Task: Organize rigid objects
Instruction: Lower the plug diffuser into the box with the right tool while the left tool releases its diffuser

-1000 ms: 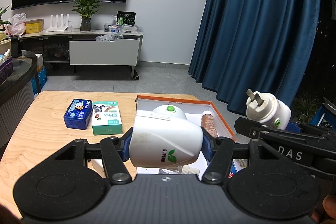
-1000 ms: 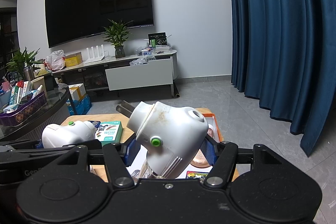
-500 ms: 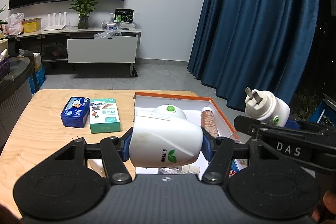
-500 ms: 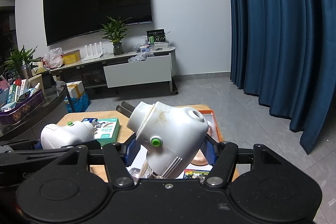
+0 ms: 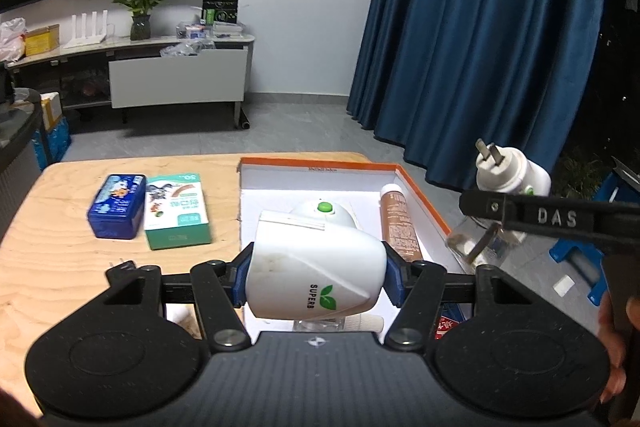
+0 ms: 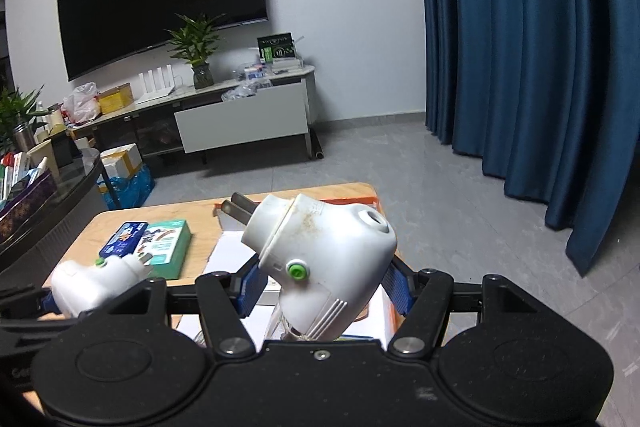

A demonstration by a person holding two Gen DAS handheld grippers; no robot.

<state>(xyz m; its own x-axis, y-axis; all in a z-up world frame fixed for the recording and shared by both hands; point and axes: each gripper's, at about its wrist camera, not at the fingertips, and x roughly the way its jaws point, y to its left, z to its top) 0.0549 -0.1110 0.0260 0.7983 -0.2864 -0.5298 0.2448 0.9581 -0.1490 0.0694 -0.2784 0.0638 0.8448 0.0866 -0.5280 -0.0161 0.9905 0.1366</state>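
My left gripper [image 5: 316,279] is shut on a white plug-in mosquito repeller marked SUPERB [image 5: 316,267], held above the near end of an open white box with an orange rim [image 5: 320,163]. A brown tube [image 5: 398,223] lies in the box at its right side. My right gripper [image 6: 324,283] is shut on a second white plug-in repeller [image 6: 324,259], prongs pointing up and left, held over the box's right edge. That one also shows in the left wrist view [image 5: 512,175]. The left one shows in the right wrist view [image 6: 92,279].
A blue tin [image 5: 116,211] and a green carton [image 5: 176,211] lie side by side on the wooden table [image 5: 52,267] left of the box. Blue curtains [image 5: 480,47] hang to the right. A TV cabinet [image 5: 176,79] stands at the far wall.
Both grippers have risen a little and tilted downward with their repellers, so the table and box show more from above. Both grips are unchanged.
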